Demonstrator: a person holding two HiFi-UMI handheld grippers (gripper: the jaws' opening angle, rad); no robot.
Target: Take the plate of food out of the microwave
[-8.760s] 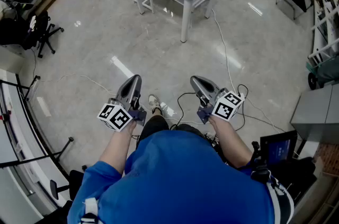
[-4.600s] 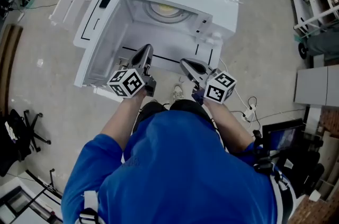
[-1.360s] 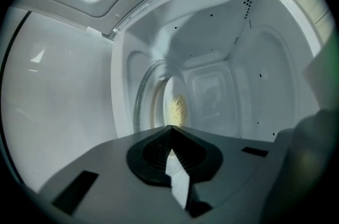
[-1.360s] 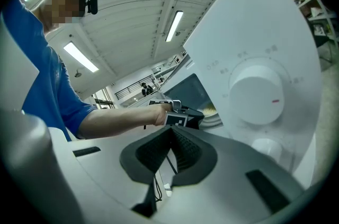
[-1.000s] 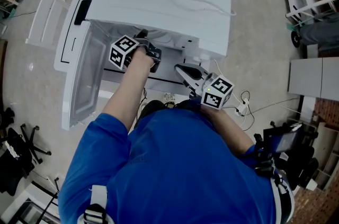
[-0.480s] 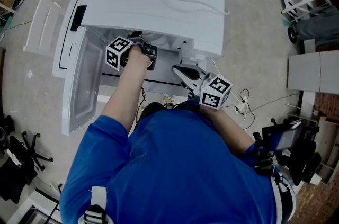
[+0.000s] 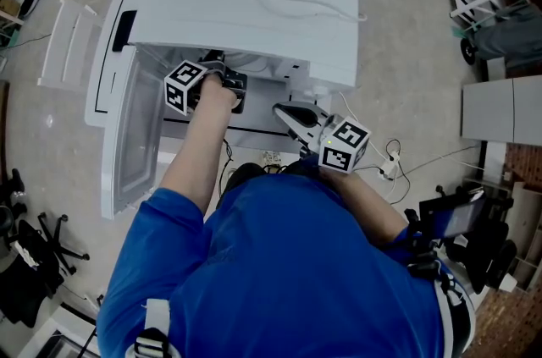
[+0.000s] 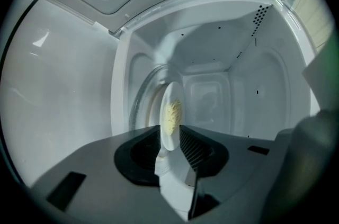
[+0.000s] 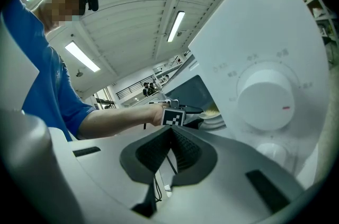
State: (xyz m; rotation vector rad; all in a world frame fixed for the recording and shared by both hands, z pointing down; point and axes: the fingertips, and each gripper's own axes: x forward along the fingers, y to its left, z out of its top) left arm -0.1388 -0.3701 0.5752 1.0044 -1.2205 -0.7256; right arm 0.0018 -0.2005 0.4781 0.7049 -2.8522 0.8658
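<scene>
Reaching into the open microwave [image 7: 254, 1], our left gripper [image 8: 170, 132] is clamped on the near rim of the plate [image 8: 170, 91], with one ribbed pad on either face. The plate shows edge-on in the left gripper view and runs forward from the jaw tips into the cavity. Its pale yellow food [image 8: 172, 113] lies just past the tips. Beyond the plate, deeper in the cavity, we see the glass turntable [image 8: 139, 106]. The microwave door [image 7: 127, 145] hangs open to this gripper's left.

Our right gripper [image 9: 170, 130] hovers outside the cavity, in front of the control panel. Its jaws are pressed together with nothing between them. The upper knob [image 9: 265, 99] sits ahead of its tips and to their right, and a lower knob [image 9: 273, 153] is below that. Ahead and slightly left of those tips we see our left forearm [image 9: 116, 119] and the left gripper's marker cube [image 9: 174, 117] at the cavity's mouth.
</scene>
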